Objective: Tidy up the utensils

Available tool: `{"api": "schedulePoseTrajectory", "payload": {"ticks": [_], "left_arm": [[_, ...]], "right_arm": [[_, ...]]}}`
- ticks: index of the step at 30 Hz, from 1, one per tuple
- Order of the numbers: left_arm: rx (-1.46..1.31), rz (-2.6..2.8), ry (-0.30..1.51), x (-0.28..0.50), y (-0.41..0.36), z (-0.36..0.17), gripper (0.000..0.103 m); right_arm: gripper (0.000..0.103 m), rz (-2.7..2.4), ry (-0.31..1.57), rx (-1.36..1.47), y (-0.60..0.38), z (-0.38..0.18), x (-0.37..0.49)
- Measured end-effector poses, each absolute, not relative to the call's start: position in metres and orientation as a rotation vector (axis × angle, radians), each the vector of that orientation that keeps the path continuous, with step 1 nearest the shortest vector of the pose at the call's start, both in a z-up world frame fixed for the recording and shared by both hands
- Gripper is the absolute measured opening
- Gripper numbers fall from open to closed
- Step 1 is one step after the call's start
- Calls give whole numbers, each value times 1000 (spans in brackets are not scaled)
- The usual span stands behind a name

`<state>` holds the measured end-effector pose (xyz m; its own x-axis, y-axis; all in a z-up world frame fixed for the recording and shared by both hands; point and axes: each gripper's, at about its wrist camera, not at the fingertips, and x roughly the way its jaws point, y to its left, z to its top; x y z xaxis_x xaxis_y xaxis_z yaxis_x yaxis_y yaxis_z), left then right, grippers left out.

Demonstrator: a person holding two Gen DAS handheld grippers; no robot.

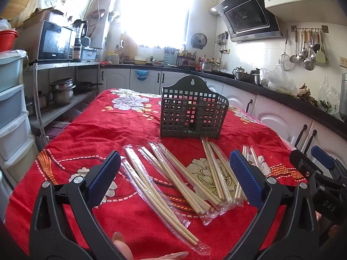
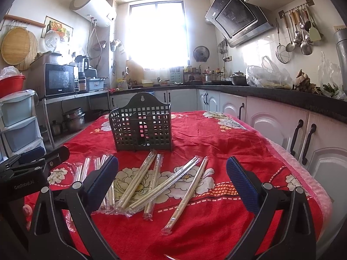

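Several pairs of wooden chopsticks in clear wrappers (image 1: 173, 177) (image 2: 149, 184) lie scattered on the red flowered tablecloth. Behind them stands a dark grey perforated utensil holder (image 1: 193, 114) (image 2: 142, 127) with a divider inside, upright and with nothing in it that I can see. My left gripper (image 1: 173, 177) hovers open above the near chopsticks, nothing between its blue pads (image 1: 104, 177). My right gripper (image 2: 173, 182) is open too, over the right-hand chopsticks. Each gripper shows at the edge of the other's view: right gripper (image 1: 318, 169), left gripper (image 2: 32, 164).
The table (image 1: 91, 134) fills the middle of a narrow kitchen. White cabinets (image 2: 282, 125) under a black counter run along the right, close to the table edge. A metal shelf with pots (image 1: 63, 91) and plastic drawers (image 1: 10, 117) stand on the left.
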<state>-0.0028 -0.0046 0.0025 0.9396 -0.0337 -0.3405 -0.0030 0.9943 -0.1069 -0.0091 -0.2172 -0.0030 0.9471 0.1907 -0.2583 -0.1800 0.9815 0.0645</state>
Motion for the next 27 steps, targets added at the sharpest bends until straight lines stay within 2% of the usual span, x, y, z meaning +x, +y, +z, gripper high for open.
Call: {"api": "schedulePoseTrajectory", "payload": {"ticks": [16,27], "left_arm": [[-114,-10,359,0,-1,1,93],[-196,10,423,8,28,-2,93]], "right_arm": [[97,207,274,30,-213,-2,-6],[97,257,294,-11,-203,5,7]]}}
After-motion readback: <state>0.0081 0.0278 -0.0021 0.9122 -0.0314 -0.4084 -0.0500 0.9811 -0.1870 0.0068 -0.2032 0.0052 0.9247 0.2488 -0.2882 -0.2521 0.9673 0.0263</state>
